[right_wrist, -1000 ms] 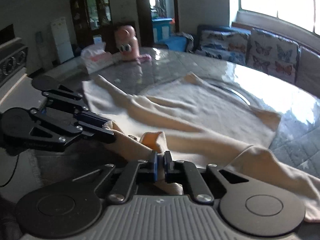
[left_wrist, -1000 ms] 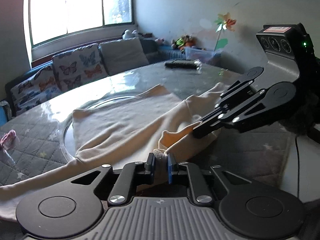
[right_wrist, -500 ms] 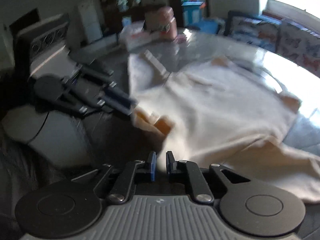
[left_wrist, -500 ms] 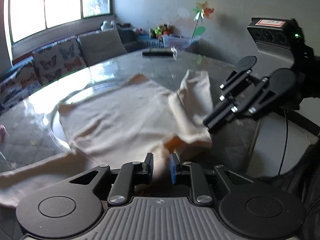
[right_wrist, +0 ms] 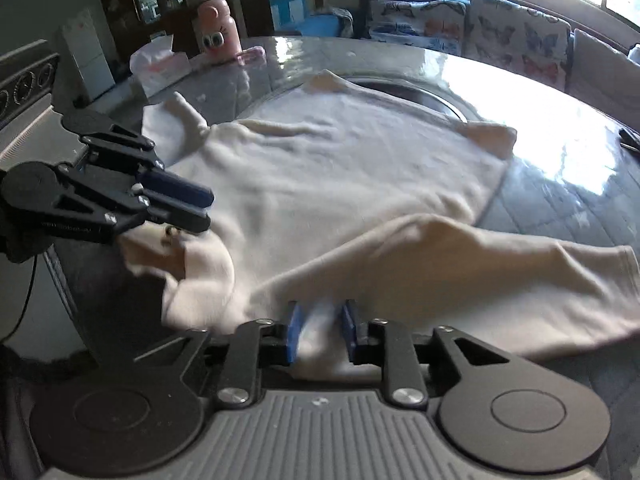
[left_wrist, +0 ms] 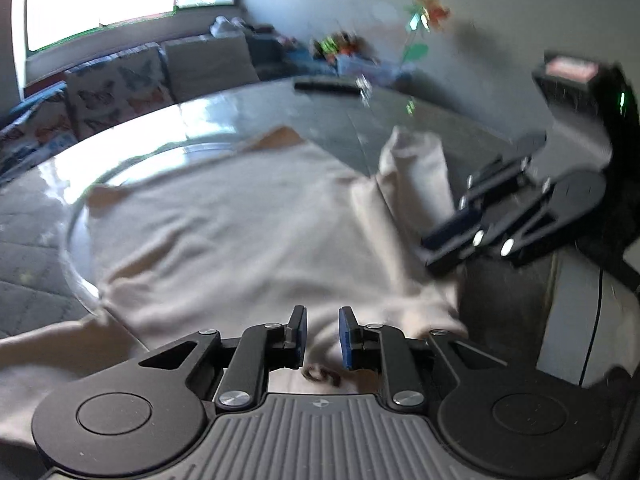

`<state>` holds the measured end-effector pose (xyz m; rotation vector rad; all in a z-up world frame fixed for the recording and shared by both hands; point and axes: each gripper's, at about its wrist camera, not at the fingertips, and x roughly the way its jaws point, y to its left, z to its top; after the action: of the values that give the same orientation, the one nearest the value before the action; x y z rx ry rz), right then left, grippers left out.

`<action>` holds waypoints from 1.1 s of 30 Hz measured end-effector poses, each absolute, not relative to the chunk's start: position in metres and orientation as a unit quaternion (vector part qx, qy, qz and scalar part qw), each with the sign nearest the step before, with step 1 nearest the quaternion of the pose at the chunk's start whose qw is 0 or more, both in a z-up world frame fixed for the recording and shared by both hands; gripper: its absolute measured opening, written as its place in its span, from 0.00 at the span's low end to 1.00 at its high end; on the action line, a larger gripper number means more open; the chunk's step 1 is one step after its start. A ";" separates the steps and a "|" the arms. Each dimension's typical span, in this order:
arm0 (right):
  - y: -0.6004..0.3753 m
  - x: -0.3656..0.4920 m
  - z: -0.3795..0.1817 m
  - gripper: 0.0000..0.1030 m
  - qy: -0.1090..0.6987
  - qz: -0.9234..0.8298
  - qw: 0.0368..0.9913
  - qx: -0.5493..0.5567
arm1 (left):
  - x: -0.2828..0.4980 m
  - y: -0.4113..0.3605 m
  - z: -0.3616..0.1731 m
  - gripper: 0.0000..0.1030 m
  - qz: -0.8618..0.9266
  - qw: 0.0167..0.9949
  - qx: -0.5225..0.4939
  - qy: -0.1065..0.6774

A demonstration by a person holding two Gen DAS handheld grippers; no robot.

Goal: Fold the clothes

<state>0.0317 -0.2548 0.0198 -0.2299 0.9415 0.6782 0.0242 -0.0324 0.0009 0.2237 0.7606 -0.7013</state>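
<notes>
- Your left hand-held gripper stands narrowly parted; its jaws have just been opening, and the cream shirt lies in the gap, the blue pads not pressing it.
- Your right hand-held gripper is also narrowly parted, its jaws having just been opening; a blurred fold of the shirt sits between them, loose.
- In the right wrist view your left hand-held gripper hovers just over the bunched collar at the near edge.
- The shirt lies spread flat on the round counter, partly over a glass turntable, one sleeve stretched to the right.
- A pink bottle and a tissue pack stand at the counter's far side; butterfly cushions line the bench under the window.
</notes>
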 end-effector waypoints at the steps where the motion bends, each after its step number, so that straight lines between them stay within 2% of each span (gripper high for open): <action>1: -0.257 0.031 0.022 0.28 0.444 0.320 0.830 -0.112 | 0.025 -0.032 0.001 0.21 -0.332 0.864 0.110 0.363; 3: -0.262 0.034 0.030 0.29 0.440 0.321 0.832 -0.105 | 0.031 -0.025 0.005 0.26 -0.316 0.872 0.106 0.358; 7: -0.267 0.056 0.048 0.30 0.414 0.300 0.854 -0.094 | 0.058 -0.010 0.019 0.30 -0.255 0.897 0.098 0.349; 10: -0.270 0.084 0.053 0.34 0.405 0.275 0.868 -0.079 | 0.090 0.000 0.023 0.35 -0.196 0.912 0.089 0.348; 15: -0.278 0.139 0.052 0.35 0.400 0.231 0.885 -0.060 | 0.151 0.019 0.021 0.40 -0.113 0.925 0.068 0.357; 26: -0.301 0.239 0.014 0.35 0.425 0.168 0.889 0.019 | 0.233 0.026 -0.003 0.42 -0.079 0.919 0.056 0.382; 30: -0.298 0.251 0.006 0.33 0.432 0.175 0.884 0.021 | 0.235 0.024 -0.009 0.38 -0.087 0.918 0.052 0.384; 31: -0.297 0.253 0.005 0.31 0.433 0.176 0.884 0.019 | 0.237 0.024 -0.010 0.33 -0.087 0.917 0.050 0.386; 33: -0.294 0.258 0.003 0.17 0.435 0.175 0.883 0.017 | 0.239 0.026 -0.012 0.15 -0.086 0.917 0.044 0.386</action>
<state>0.2584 -0.2941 0.0033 0.0354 0.9059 0.3652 0.2386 0.0264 -0.0124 0.0912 0.7938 -0.1779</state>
